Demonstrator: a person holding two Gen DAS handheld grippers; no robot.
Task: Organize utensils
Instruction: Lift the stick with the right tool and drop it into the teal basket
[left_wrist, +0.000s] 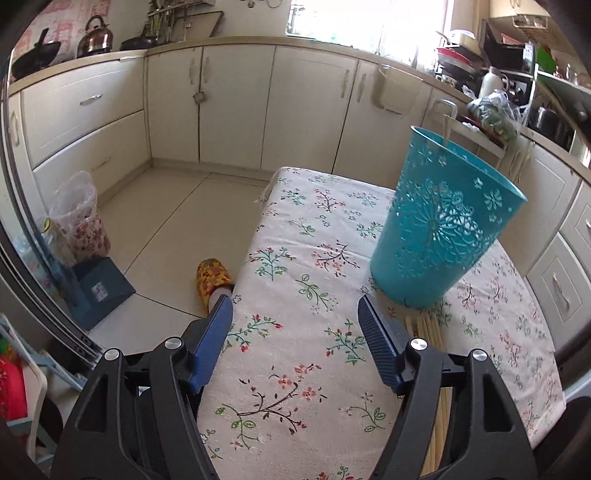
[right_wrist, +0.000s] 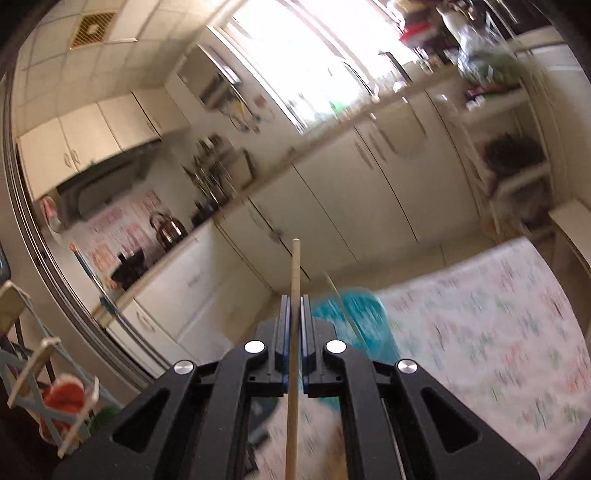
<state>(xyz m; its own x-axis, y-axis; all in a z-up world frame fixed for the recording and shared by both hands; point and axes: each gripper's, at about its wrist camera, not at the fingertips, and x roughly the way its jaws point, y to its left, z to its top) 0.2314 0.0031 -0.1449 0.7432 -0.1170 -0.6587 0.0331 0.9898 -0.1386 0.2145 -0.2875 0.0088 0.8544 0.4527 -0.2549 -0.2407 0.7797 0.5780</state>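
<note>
A teal plastic bucket (left_wrist: 441, 225) with a cut-out flower pattern stands upright on the floral tablecloth (left_wrist: 295, 258). Several pale wooden chopsticks (left_wrist: 424, 325) lie on the cloth by its base, partly hidden by my left gripper's right finger. My left gripper (left_wrist: 295, 314) hangs open over the cloth to the left of the bucket, with nothing between its fingers. My right gripper (right_wrist: 294, 299) is shut on a single wooden chopstick (right_wrist: 295, 266) that sticks up past the fingertips. In that blurred view the teal bucket (right_wrist: 354, 317) sits below and just right of the fingers.
The table's left edge (left_wrist: 255, 229) drops to the tiled floor, where a foot in a yellow slipper (left_wrist: 212, 277) stands. Cream kitchen cabinets (left_wrist: 236, 103) line the far wall. A bin with a plastic bag (left_wrist: 79, 218) and a blue dustpan (left_wrist: 99, 288) sit at left.
</note>
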